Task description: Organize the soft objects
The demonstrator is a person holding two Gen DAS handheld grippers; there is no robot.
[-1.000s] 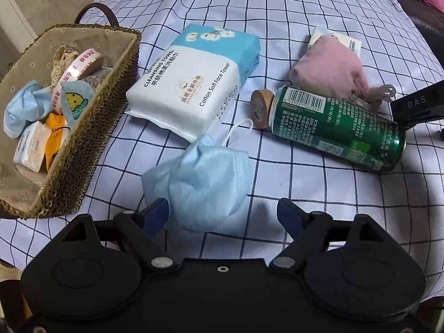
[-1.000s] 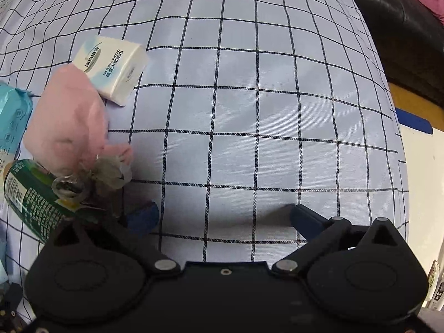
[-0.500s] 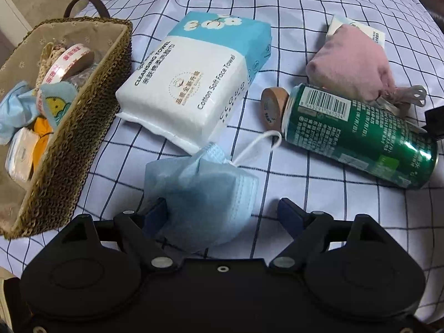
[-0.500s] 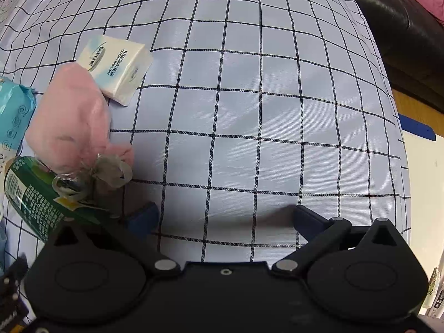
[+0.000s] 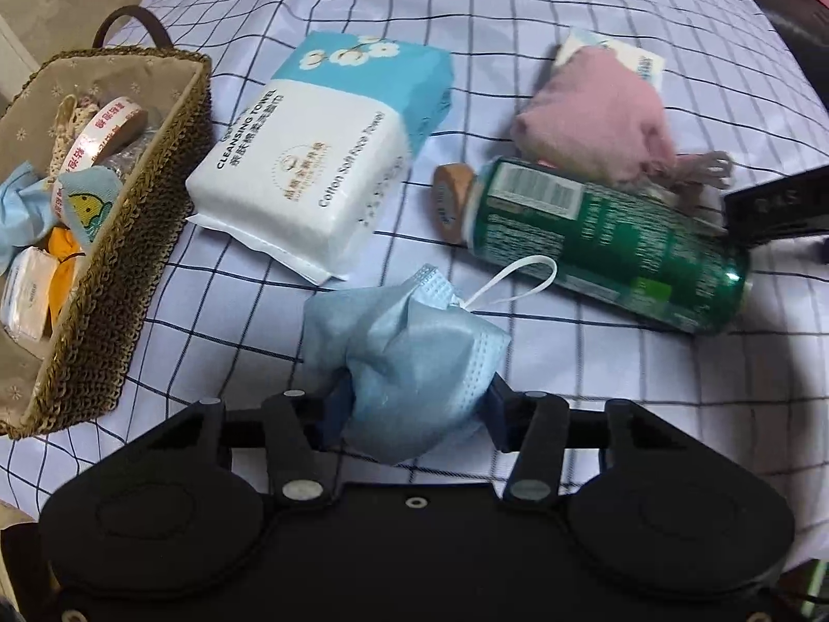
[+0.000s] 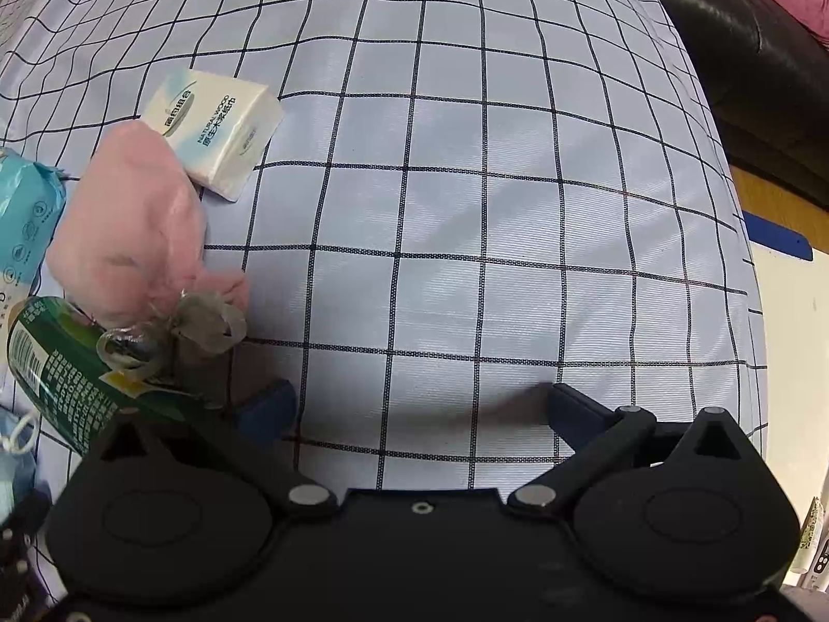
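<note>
A: Mask point(image 5: 409, 357) status?

B: Blue face mask, crumpled, sits btw my left gripper point(image 5: 414, 409) fingers, near the front edge of the checked cloth point(image 6: 492, 217). Jaws closing on it, both blue pads already pressing its sides, fabric bunched up. White ear loop point(image 5: 518, 280) sticks out toward the can.

A: Right side?

B: Right gripper point(image 6: 419, 409) fingers spread wide apart, nothing btw them, just bare cloth under. Pointing steeply down.

A: Other soft stuff, where?

B: Cotton face towel pack point(image 5: 321, 155), white w/ blue top, lies flat mid-cloth, just beside the basket. Pink pouch point(image 5: 596, 124) further back toward the right edge, leaning on a small tissue pack point(image 6: 215, 135); pouch's gauzy ribbon point(image 6: 207, 321) trails onto the can.

A: Non-soft?

B: Green can point(image 5: 606, 243) on its side, btw pouch and mask. Small tan tape roll point(image 5: 451, 202) touching the can's end that faces the towel pack.

A: Basket?

B: Woven basket point(image 5: 129, 238) at the left edge of the cloth, dark handle at its far end. Inside: red-printed tape roll point(image 5: 109, 129), another blue mask point(image 5: 15, 207), a patch w/ a yellow face point(image 5: 88, 202), sth orange point(image 5: 62, 264), a small white pack point(image 5: 26, 290). Rest too jumbled to ID.
</note>
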